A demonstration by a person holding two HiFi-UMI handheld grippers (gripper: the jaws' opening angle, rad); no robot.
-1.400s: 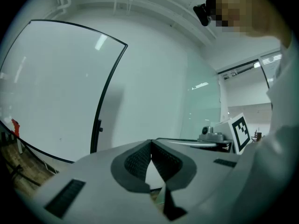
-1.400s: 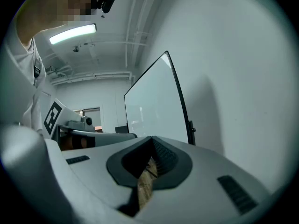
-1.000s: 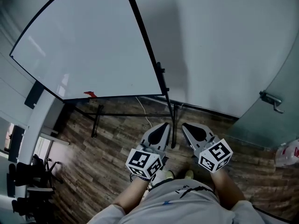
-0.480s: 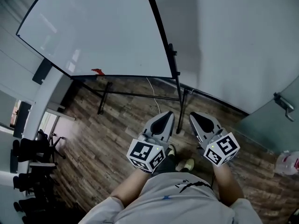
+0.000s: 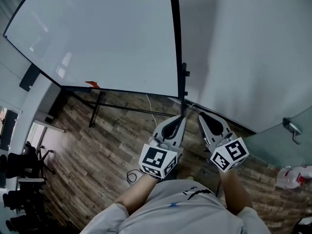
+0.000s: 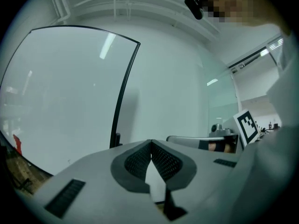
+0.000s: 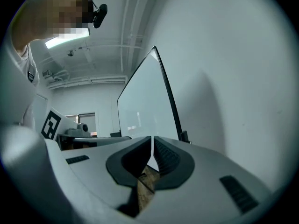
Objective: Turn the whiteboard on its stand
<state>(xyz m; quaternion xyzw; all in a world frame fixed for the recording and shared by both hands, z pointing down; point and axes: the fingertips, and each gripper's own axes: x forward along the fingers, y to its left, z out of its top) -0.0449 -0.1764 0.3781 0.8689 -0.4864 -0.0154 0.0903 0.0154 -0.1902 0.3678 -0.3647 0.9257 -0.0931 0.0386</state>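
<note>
The whiteboard (image 5: 97, 38) is a large white panel in a black frame, filling the upper left of the head view. Its right frame edge (image 5: 174, 33) runs down to a black pivot knob (image 5: 185, 72) on the stand post. My left gripper (image 5: 180, 117) is shut and empty, its tip close under that post. My right gripper (image 5: 200, 114) is beside it on the right, also shut and empty, pointing at the white wall. The left gripper view shows the whiteboard (image 6: 60, 92) ahead to the left. In the right gripper view the whiteboard (image 7: 145, 101) is seen nearly edge-on.
The stand's black foot bars (image 5: 95, 110) lie on the wood-look floor, with a cable (image 5: 131, 175) by the person's feet. A small red item (image 5: 91, 85) sits on the board's lower rail. A glass door with a handle (image 5: 291, 128) stands right, office chairs (image 5: 19, 179) far left.
Both grippers have moved forward toward the board's right frame edge and stand post. The board now looks larger and nearer in the head view. Both jaws stay shut.
</note>
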